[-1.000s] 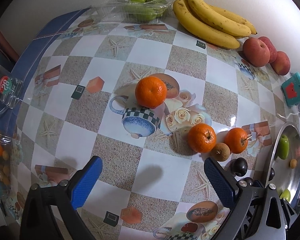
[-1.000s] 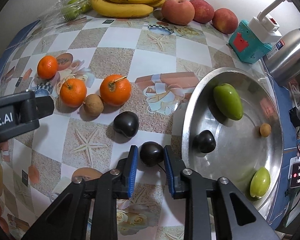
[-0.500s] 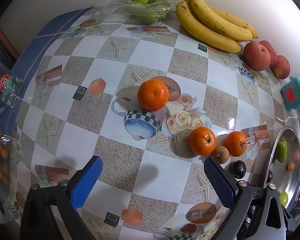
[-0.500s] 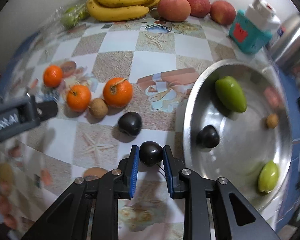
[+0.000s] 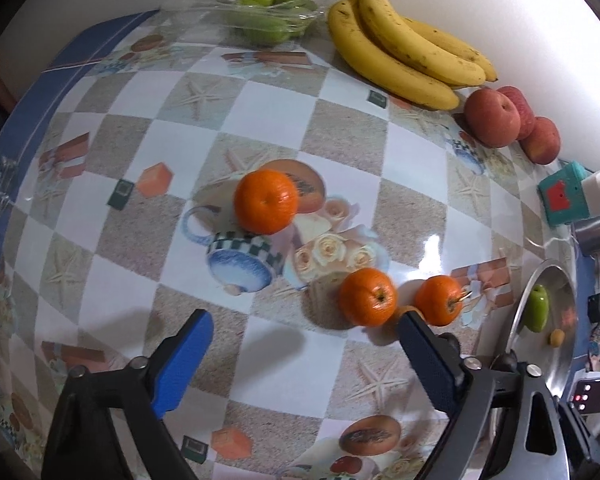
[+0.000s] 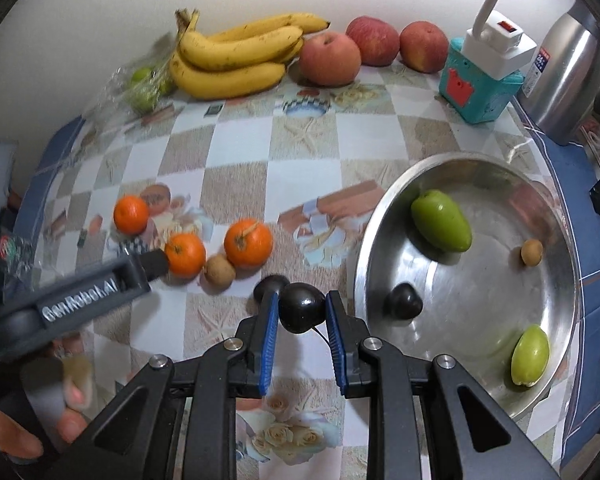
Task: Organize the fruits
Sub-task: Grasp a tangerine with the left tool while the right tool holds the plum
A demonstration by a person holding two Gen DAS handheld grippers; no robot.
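Note:
My right gripper (image 6: 302, 305) is shut on a dark plum (image 6: 302, 308), held above the table just left of the steel bowl (image 6: 380, 232). In the bowl lie two green fruits (image 6: 440, 220), a dark plum (image 6: 404, 302) and a small brown fruit (image 6: 532, 252). Another dark plum (image 6: 270, 282) shows partly behind my right gripper's left finger. Three oranges (image 5: 266, 202) (image 5: 368, 297) (image 5: 440, 300) lie on the tablecloth. My left gripper (image 5: 304, 320) hovers over the table near the two closer oranges; its jaws are closing with nothing between them.
Along the back wall lie bananas (image 6: 236, 56), three apples (image 6: 330, 58) and a clear plastic box of green fruit (image 5: 268, 16). A teal box with a white plug (image 6: 480, 80) and a steel flask (image 6: 568, 76) stand behind the bowl. A small brown fruit (image 6: 219, 271) sits between two oranges.
My right gripper has risen with the dark plum, lifting it off the table beside the bowl. My left gripper's fingers have drawn slightly closer together.

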